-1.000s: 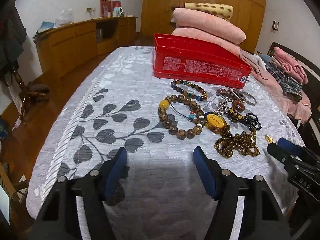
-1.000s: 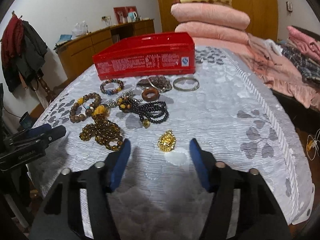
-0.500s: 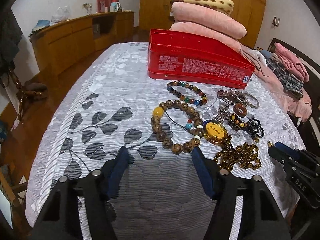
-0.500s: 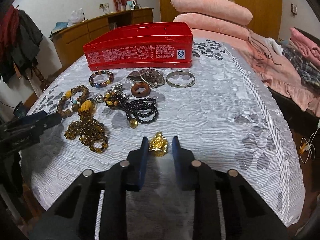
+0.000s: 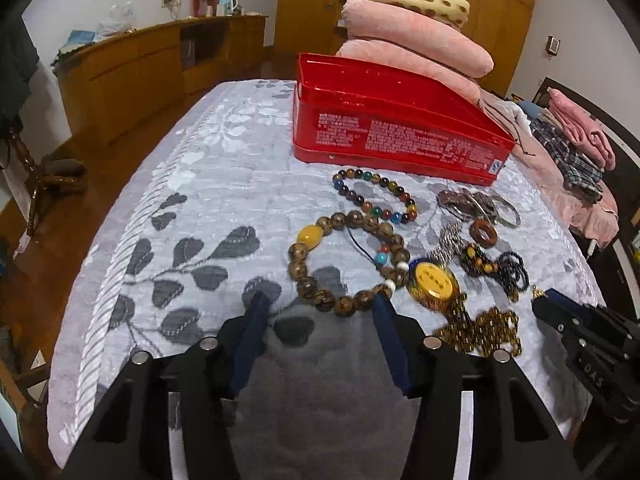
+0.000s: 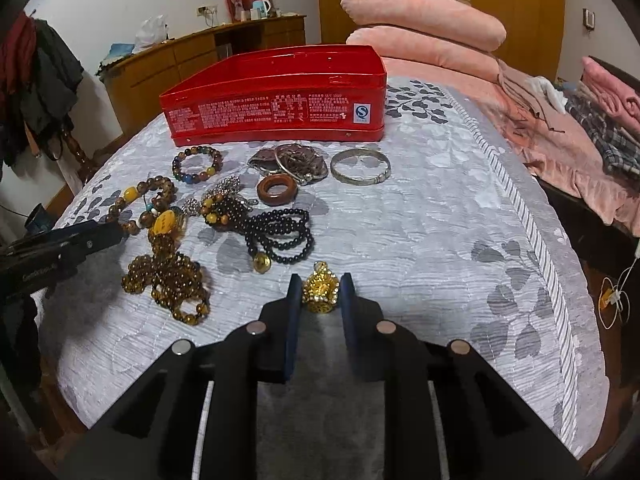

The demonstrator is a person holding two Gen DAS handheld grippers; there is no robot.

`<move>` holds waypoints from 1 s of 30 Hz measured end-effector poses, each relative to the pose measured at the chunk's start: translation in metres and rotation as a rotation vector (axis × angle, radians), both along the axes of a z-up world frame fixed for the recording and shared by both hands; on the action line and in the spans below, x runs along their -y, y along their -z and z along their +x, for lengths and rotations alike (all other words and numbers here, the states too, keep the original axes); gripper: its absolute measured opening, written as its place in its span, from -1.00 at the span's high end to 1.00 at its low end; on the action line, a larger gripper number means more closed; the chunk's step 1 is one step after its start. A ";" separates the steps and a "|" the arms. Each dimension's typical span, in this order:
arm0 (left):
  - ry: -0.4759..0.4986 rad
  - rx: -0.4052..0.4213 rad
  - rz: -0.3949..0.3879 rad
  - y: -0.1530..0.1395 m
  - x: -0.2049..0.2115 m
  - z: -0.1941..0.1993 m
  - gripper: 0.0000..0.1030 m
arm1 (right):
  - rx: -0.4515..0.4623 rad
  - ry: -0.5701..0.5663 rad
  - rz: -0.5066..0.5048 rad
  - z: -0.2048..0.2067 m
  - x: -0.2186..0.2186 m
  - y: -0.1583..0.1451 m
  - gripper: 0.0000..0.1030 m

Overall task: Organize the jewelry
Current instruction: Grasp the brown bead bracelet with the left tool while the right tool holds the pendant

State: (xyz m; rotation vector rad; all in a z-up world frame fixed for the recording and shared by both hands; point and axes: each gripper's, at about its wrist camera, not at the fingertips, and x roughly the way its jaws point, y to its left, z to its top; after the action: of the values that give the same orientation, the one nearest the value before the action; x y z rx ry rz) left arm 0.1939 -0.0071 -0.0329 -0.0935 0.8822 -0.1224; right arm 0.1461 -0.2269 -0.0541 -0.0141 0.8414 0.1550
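My right gripper [image 6: 320,286] is shut on a gold pendant [image 6: 320,293] just above the bedspread. My left gripper [image 5: 320,302] is open, its jaws either side of the near edge of a brown wooden bead bracelet [image 5: 348,258] with a yellow bead. A red tin box [image 5: 394,126] stands open behind the jewelry; it also shows in the right wrist view [image 6: 276,96]. Between lie a multicolour bead bracelet [image 5: 374,196], an amber bead necklace [image 6: 168,276], a black bead string [image 6: 280,234], a wooden ring [image 6: 277,189] and a silver bangle [image 6: 360,167].
The jewelry lies on a grey leaf-patterned bedspread [image 5: 192,216]. Pink folded quilts [image 6: 424,28] are stacked behind the box. Clothes [image 6: 600,120] are piled to the right. A wooden sideboard [image 5: 152,68] runs along the left wall. The bed edge drops off on both sides.
My right gripper closed on the gold pendant and lifted it slightly. My left gripper moved forward until its open jaws reached the brown bead bracelet.
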 end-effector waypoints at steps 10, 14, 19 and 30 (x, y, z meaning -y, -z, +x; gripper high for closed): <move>-0.040 -0.026 -0.051 -0.001 -0.013 0.020 -0.05 | 0.000 -0.005 0.009 0.010 0.001 0.001 0.64; -0.049 -0.028 -0.013 0.001 -0.014 0.036 0.17 | -0.001 -0.003 0.013 0.012 0.001 0.001 0.64; -0.059 -0.010 0.041 0.004 -0.009 0.042 0.66 | -0.002 0.002 0.013 0.014 0.000 0.001 0.64; 0.001 0.031 -0.065 -0.014 -0.009 0.018 0.77 | 0.033 -0.009 0.007 0.014 -0.006 -0.015 0.64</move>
State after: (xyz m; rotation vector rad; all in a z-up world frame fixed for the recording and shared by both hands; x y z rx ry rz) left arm 0.2122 0.0024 -0.0191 -0.1517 0.8476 -0.1530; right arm 0.1596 -0.2204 -0.0395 -0.0135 0.8082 0.1659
